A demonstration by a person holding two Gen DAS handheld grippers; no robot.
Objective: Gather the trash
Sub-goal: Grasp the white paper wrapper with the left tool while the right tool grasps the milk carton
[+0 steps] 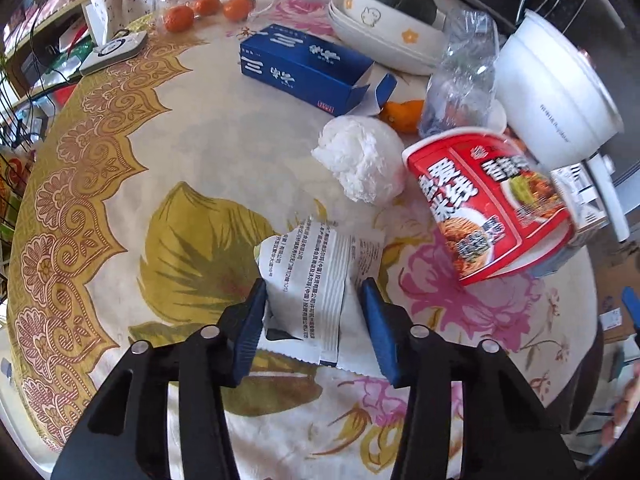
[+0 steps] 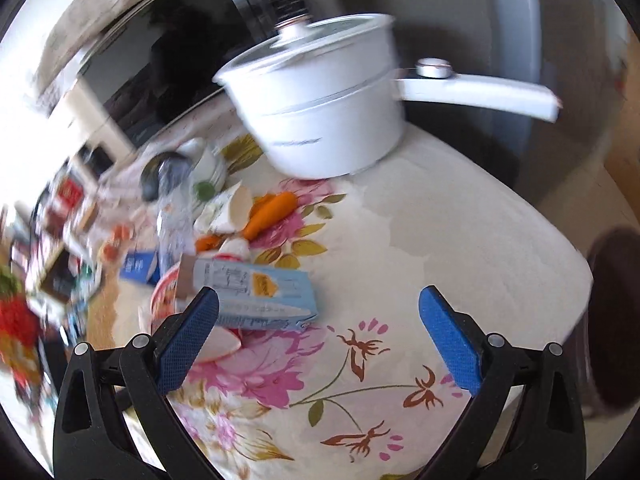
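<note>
My left gripper (image 1: 314, 300) is open, its blue fingers on either side of a torn white printed wrapper (image 1: 320, 276) that lies flat on the floral tablecloth. Beyond it lie a crumpled white tissue ball (image 1: 362, 162), a tipped red instant-noodle cup (image 1: 490, 204), an open blue carton (image 1: 302, 66) and a crushed clear plastic bottle (image 1: 460, 76). My right gripper (image 2: 320, 312) is open and empty above the tablecloth. A light-blue drink carton (image 2: 258, 294) lies just beyond its left finger, resting on the red noodle cup (image 2: 166, 292).
A white electric pot (image 2: 320, 108) with a long handle stands at the table's far edge. Stacked bowls (image 1: 384, 28) hold a dark squash. Small oranges (image 1: 200, 10), orange peel (image 2: 272, 210), eggshell pieces and a remote (image 1: 114, 50) lie around. The table edge runs at right (image 2: 560, 248).
</note>
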